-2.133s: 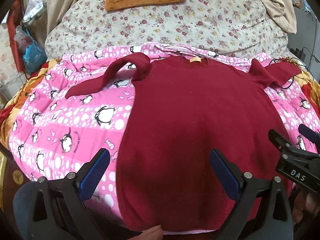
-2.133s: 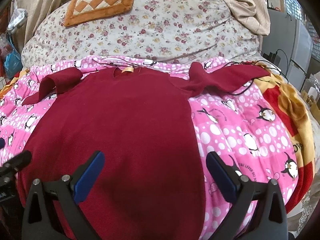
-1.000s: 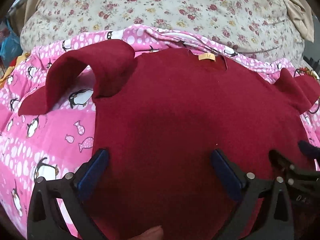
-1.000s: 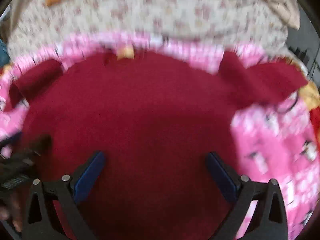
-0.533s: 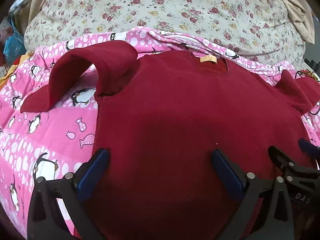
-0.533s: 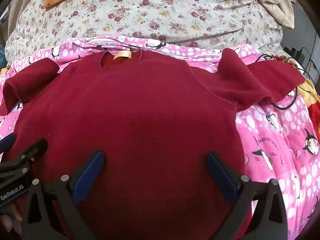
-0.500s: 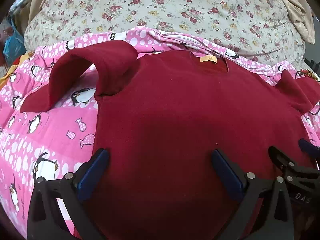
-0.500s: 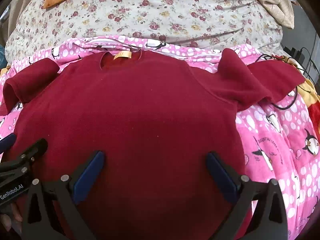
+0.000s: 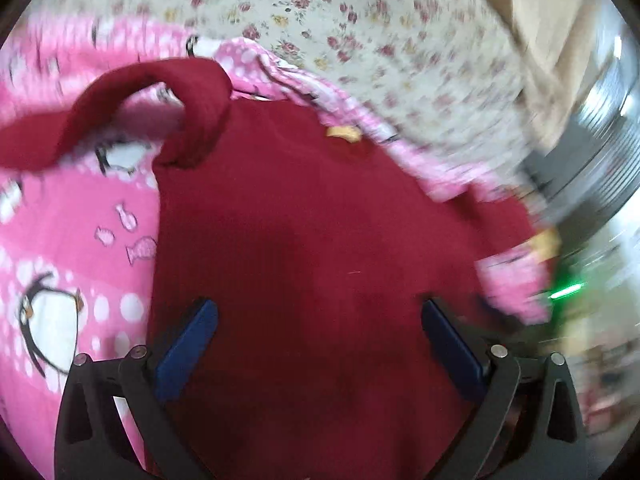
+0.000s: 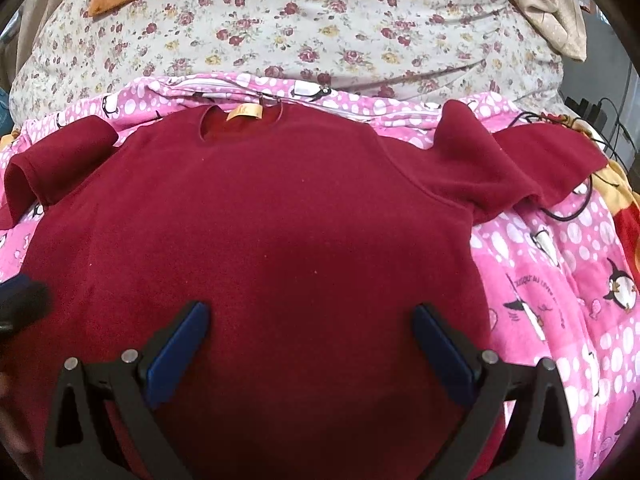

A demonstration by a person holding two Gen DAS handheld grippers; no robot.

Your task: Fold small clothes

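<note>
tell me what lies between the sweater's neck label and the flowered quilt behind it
A strip of pink penguin blanket separates the red sweater's neck label from the flowered quilt, clearest in the right wrist view.

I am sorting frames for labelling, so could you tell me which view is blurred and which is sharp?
Left wrist view: motion-blurred, worst at the right edge, though the red sweater is recognisable. Right wrist view: sharp, the sweater's neck label clear; only the left gripper at its edge is smeared.

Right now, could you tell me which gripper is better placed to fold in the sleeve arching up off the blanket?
Probably the left gripper: the arched sleeve lies on its side of the sweater.
</note>
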